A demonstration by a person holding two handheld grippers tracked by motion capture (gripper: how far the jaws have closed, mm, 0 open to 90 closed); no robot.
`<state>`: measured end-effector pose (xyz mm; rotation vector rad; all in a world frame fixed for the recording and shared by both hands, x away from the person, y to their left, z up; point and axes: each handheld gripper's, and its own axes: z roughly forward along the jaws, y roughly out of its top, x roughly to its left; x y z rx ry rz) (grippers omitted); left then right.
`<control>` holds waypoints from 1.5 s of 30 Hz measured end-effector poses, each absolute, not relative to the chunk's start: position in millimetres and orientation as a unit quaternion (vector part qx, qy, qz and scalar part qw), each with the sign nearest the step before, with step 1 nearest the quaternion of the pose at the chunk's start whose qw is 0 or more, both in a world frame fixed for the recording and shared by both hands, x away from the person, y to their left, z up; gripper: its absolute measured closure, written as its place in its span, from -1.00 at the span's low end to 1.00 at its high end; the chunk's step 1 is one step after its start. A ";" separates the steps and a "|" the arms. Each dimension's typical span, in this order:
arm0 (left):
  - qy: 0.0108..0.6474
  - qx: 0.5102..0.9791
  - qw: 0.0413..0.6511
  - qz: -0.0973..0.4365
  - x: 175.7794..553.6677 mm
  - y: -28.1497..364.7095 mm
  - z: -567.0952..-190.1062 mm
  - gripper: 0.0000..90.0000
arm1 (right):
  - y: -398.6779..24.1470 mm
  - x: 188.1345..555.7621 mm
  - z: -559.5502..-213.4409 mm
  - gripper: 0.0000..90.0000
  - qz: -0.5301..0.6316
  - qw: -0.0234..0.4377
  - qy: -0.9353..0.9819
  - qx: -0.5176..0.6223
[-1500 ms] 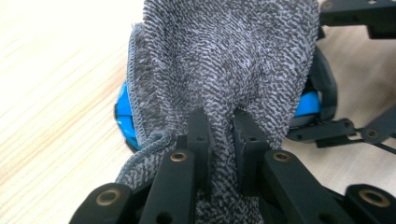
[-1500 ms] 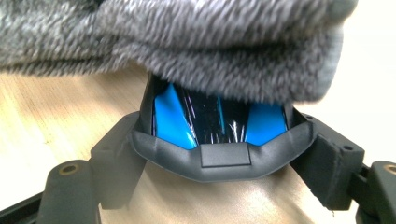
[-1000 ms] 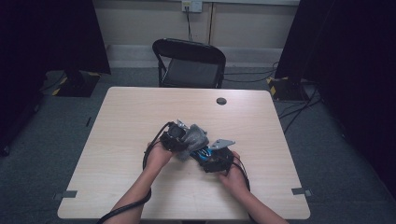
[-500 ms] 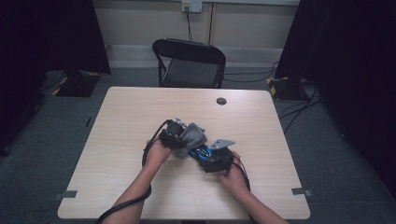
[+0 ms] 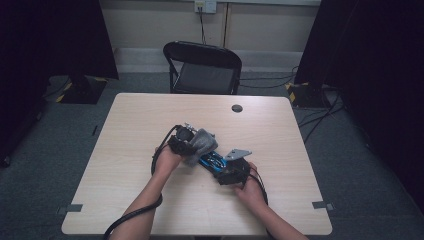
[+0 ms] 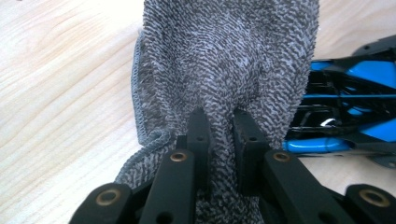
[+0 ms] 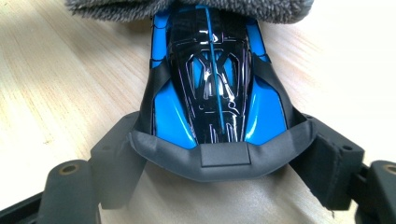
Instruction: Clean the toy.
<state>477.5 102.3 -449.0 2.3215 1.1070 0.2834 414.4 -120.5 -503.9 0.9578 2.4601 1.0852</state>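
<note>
Left tongs (image 6: 219, 126) pinch grey cloth (image 6: 224, 56); right tongs (image 7: 219, 154) clasp unlabelled blue toy car (image 7: 212, 79).

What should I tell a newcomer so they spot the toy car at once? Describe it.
Start at the pale wooden table and look near its middle, between the person's two hands. The toy car sits there, its rear clamped in the right gripper, its front under the grey cloth. Glossy blue and black, it stands apart.

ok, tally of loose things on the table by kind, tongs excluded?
Grey cloth: 1
Blue and black toy car: 1
Small black round disc: 1
Total: 3
</note>
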 end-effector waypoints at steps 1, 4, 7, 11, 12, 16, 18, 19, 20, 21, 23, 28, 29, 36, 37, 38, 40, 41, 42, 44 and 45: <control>0.413 0.863 0.272 0.105 478.9 103.5 -449.3 0.77 | -120.5 414.4 -503.9 -0.48 0.376 0.143 0.853 0.332; 0.421 0.859 0.273 0.105 482.3 106.6 -451.2 0.77 | -120.6 414.4 -503.9 -0.48 0.376 0.143 0.853 0.332; 0.428 0.856 0.271 0.106 484.8 109.8 -453.1 0.77 | -120.6 414.5 -503.9 -0.48 0.376 0.143 0.853 0.332; 0.437 0.851 0.269 0.108 486.5 114.0 -456.3 0.77 | -120.6 414.5 -503.9 -0.48 0.376 0.143 0.853 0.331; 0.440 0.850 0.270 0.108 486.8 115.1 -457.5 0.77 | -120.6 414.5 -503.9 -0.48 0.376 0.143 0.853 0.331; 0.448 0.844 0.274 0.109 487.2 119.6 -460.2 0.77 | -120.6 414.5 -503.9 -0.48 0.376 0.143 0.853 0.332; 0.451 0.841 0.277 0.111 486.9 121.5 -461.9 0.77 | -120.6 414.5 -503.9 -0.48 0.376 0.143 0.853 0.332; 0.455 0.840 0.275 0.113 486.9 122.1 -462.4 0.77 | -120.6 414.5 -503.9 -0.48 0.376 0.143 0.853 0.332; 0.456 0.839 0.274 0.112 486.8 122.8 -463.0 0.77 | -120.6 414.5 -503.9 -0.48 0.376 0.143 0.853 0.331; 0.457 0.838 0.274 0.113 486.6 123.4 -463.4 0.77 | -120.6 414.5 -503.9 -0.48 0.376 0.143 0.853 0.332; 0.454 0.840 0.271 0.125 485.3 123.1 -464.5 0.76 | -120.6 414.5 -503.9 -0.48 0.376 0.143 0.853 0.332; 0.456 0.838 0.260 0.150 484.7 126.4 -465.7 0.75 | -120.6 414.5 -503.9 -0.48 0.376 0.143 0.853 0.332; 0.459 0.834 0.263 0.156 484.2 126.9 -466.0 0.75 | -120.6 414.4 -503.9 -0.48 0.376 0.143 0.853 0.332; 0.465 0.825 0.281 0.155 482.9 136.2 -459.7 0.76 | -120.5 414.5 -503.9 -0.48 0.376 0.143 0.853 0.332; 0.459 0.828 0.282 0.156 482.6 136.9 -458.3 0.76 | -120.5 414.5 -503.9 -0.48 0.376 0.143 0.853 0.332; 0.456 0.828 0.286 0.155 481.6 136.4 -457.2 0.76 | -120.6 414.5 -503.9 -0.48 0.376 0.142 0.853 0.332; 0.450 0.831 0.289 0.156 479.9 135.1 -454.7 0.76 | -120.6 414.5 -503.9 -0.48 0.376 0.143 0.853 0.332; 0.445 0.832 0.294 0.153 478.9 134.5 -453.2 0.76 | -120.6 414.5 -503.9 -0.48 0.376 0.143 0.853 0.332; 0.440 0.833 0.299 0.150 478.2 134.3 -451.6 0.76 | -120.6 414.5 -503.9 -0.48 0.376 0.143 0.853 0.332; 0.432 0.836 0.306 0.147 476.6 131.7 -449.0 0.76 | -120.6 414.5 -503.9 -0.48 0.376 0.143 0.853 0.332; 0.426 0.839 0.305 0.149 475.8 130.1 -447.8 0.76 | -120.6 414.5 -503.9 -0.48 0.376 0.143 0.853 0.332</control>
